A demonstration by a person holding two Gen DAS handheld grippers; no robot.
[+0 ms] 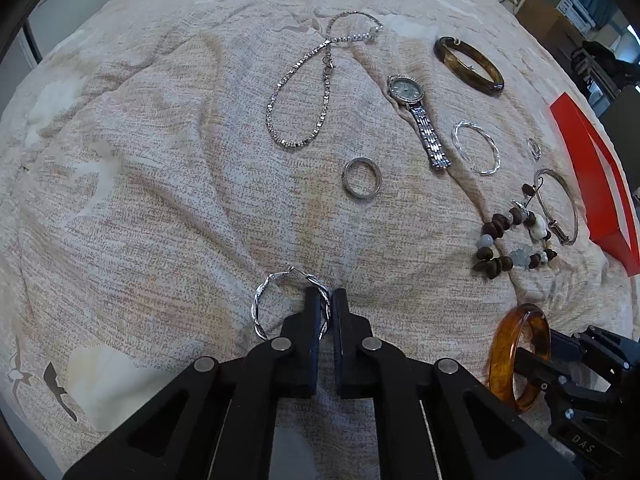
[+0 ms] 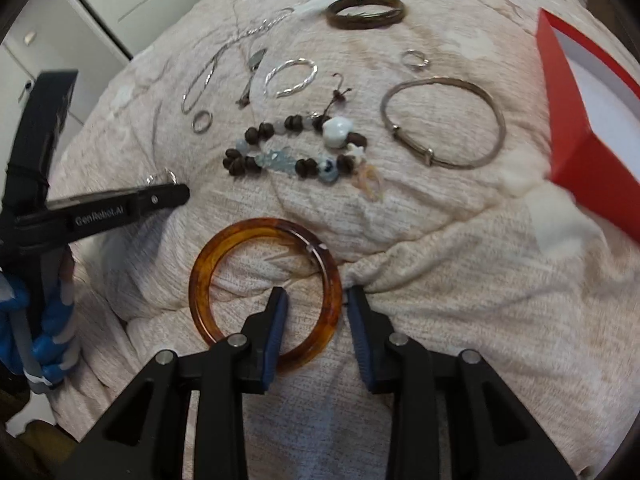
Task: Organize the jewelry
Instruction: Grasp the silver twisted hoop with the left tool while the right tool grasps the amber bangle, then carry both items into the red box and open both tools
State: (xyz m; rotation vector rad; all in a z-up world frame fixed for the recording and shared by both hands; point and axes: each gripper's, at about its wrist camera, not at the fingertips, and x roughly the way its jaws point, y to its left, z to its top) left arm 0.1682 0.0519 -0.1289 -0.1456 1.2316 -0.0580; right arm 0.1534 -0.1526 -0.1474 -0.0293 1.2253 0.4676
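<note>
The amber bangle [image 2: 266, 292] lies on the cloth-covered bed [image 2: 440, 280], stiff and slick, its rim between the right gripper [image 2: 316, 300]'s spread fingers, best pinched across the band. The left gripper [image 1: 329, 304] is clenched on a light, springy twisted hoop earring [image 1: 262, 304].

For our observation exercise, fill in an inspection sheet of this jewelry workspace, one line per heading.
Surface: wrinkled beige cloth.
Job's things: chain, watch, dark bangle, ring, bead bracelet, wire bangle, amber bangle, twisted hoop, red box.
Clutter: nothing seen.
Grippers: left gripper shut on the twisted hoop; right gripper open, straddling the amber bangle's rim.
Cables: nothing seen.
Surroundings: cabinets.
</note>
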